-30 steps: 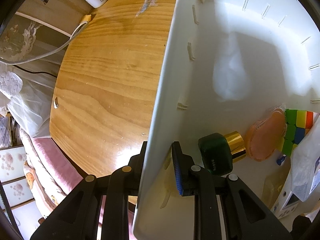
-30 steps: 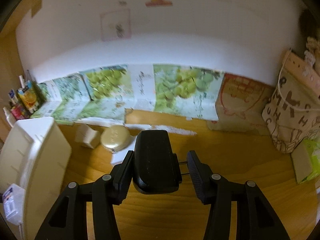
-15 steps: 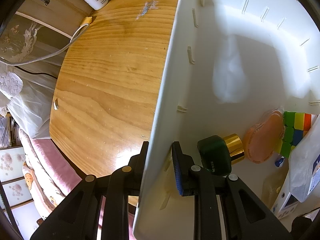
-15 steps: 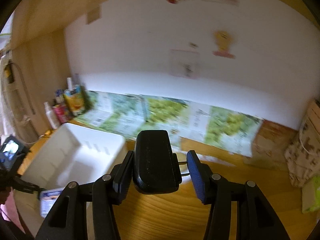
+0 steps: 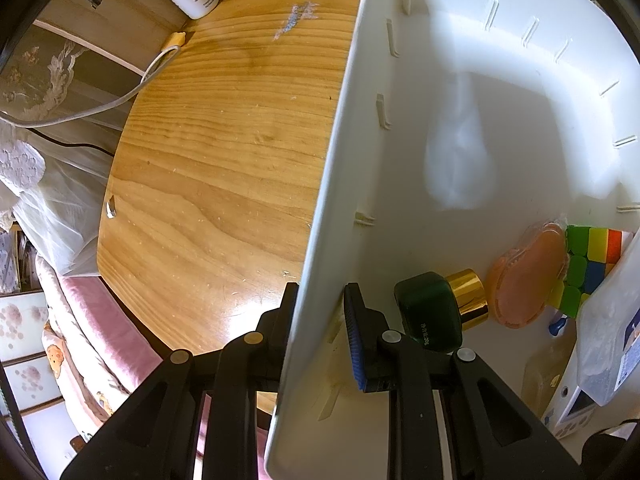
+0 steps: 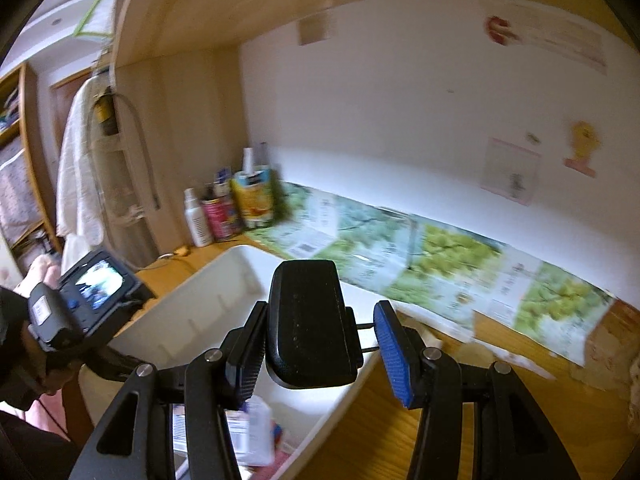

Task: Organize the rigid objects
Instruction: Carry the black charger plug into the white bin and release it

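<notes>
Swinging right gripper [image 6: 320,354]: now above the white bin [image 6: 224,300], no longer over bare table, its tongs holding a black block [image 6: 310,320]
Left gripper [image 5: 320,300]: still pinching the bin wall [image 5: 320,216], tongs narrow
Already binned: green bottle [image 5: 430,312], colour cube [image 5: 588,256]
Meaning: block looks ready to drop in

One white bin [image 5: 400,184]. Inside, right of the left tongs [image 5: 320,312]: one green gold-capped bottle [image 5: 436,312], one orange round case [image 5: 524,280], one colour cube [image 5: 588,264]. One black block [image 6: 310,320] within the right tongs [image 6: 320,356].
</notes>
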